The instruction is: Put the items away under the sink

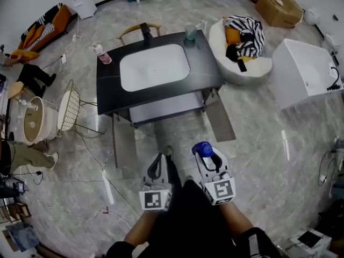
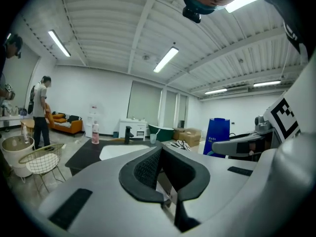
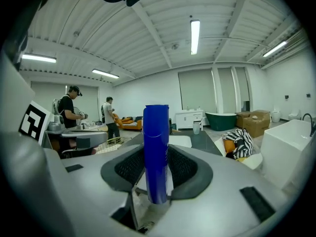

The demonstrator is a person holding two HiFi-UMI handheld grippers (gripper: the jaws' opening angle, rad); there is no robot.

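The black sink vanity (image 1: 210, 69) with a white basin (image 1: 155, 66) stands ahead of me, and its two lower doors (image 1: 221, 118) hang open. On its top stand a pink bottle (image 1: 101, 54), a black faucet (image 1: 145, 34) and a teal cup (image 1: 191, 33). My right gripper (image 1: 207, 156) is shut on an upright blue bottle (image 3: 156, 147), whose blue cap (image 1: 202, 148) shows in the head view. My left gripper (image 1: 158, 161) is shut with nothing in it (image 2: 160, 152). Both are held low in front of me, short of the vanity.
A wire chair (image 1: 68, 108) and a round basin stand (image 1: 33, 120) are left of the vanity. A white seat with a striped cloth (image 1: 244, 36) and a white tub (image 1: 305, 71) are to the right. Cables (image 1: 102, 176) run over the floor. People stand at the far left (image 3: 109, 113).
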